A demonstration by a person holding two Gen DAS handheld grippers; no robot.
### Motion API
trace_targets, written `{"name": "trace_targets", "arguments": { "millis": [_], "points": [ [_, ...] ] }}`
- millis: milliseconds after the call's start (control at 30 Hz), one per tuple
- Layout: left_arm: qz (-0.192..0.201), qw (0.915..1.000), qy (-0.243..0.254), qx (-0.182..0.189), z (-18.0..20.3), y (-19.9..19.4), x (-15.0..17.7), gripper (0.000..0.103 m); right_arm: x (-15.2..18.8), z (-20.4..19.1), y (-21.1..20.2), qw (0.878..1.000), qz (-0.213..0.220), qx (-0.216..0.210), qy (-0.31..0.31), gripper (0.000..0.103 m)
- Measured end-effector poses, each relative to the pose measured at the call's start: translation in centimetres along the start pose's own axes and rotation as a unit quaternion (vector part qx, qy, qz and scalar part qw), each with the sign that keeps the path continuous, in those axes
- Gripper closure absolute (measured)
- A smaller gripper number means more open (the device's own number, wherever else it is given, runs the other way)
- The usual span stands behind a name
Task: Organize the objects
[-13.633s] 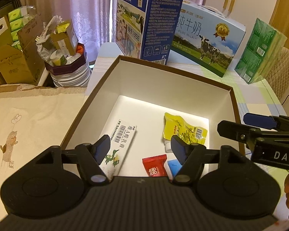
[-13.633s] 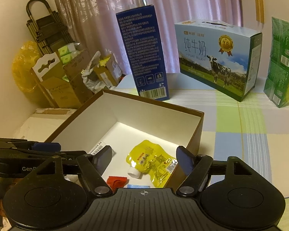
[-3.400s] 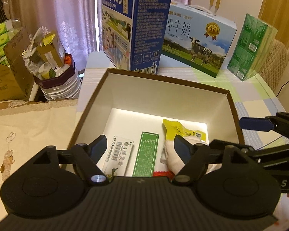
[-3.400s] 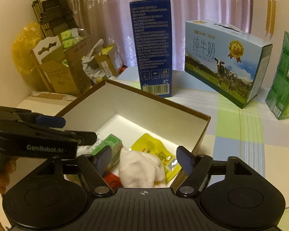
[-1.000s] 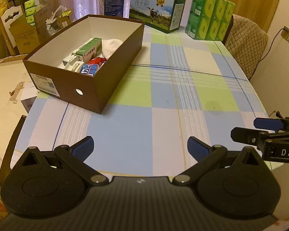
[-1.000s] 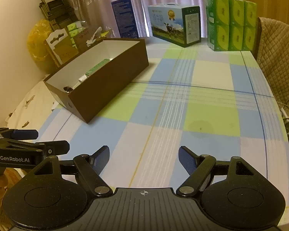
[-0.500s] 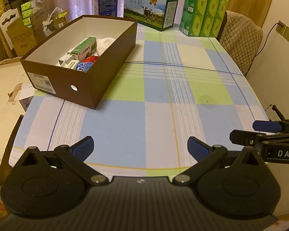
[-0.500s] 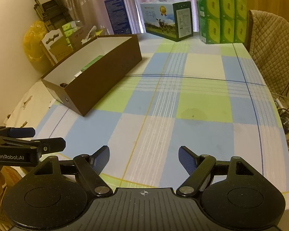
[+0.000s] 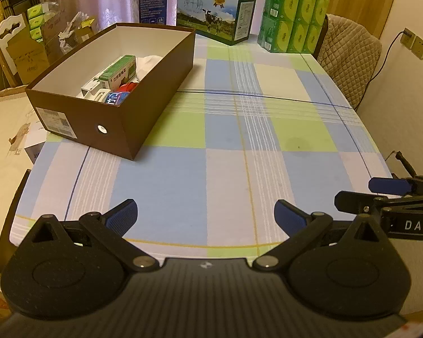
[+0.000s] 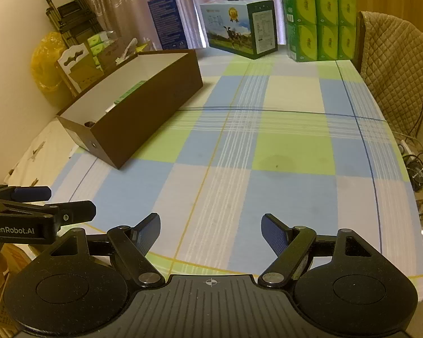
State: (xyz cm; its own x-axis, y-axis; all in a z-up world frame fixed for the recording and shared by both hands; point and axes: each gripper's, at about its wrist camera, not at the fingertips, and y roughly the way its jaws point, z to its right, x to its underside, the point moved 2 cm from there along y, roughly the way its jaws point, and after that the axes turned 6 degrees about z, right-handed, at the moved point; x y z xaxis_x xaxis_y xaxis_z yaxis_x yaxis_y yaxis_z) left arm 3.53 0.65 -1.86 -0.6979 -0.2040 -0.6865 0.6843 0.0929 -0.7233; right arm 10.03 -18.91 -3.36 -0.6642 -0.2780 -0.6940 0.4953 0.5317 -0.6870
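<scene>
My left gripper (image 9: 205, 216): jaws wide apart, nothing between them, held above the near edge of the checked tablecloth (image 9: 228, 129). My right gripper (image 10: 210, 229): likewise spread and empty, just beside the left. Ahead and to my left, well apart from both, the brown box (image 9: 155, 84) sits on the cloth, holding a green carton (image 9: 118, 71), white cloth (image 9: 146, 63), red packet (image 9: 128, 87).
</scene>
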Motion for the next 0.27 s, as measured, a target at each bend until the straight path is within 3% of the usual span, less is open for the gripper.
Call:
{"name": "trace_targets", "arguments": {
  "millis": [267],
  "points": [
    [0.006, 1.0, 0.001, -0.002, 0.85, -0.31, -0.01, 0.001, 0.25, 0.48, -0.48, 1.0, 0.004, -0.001, 0.002, 0.027]
  ]
}}
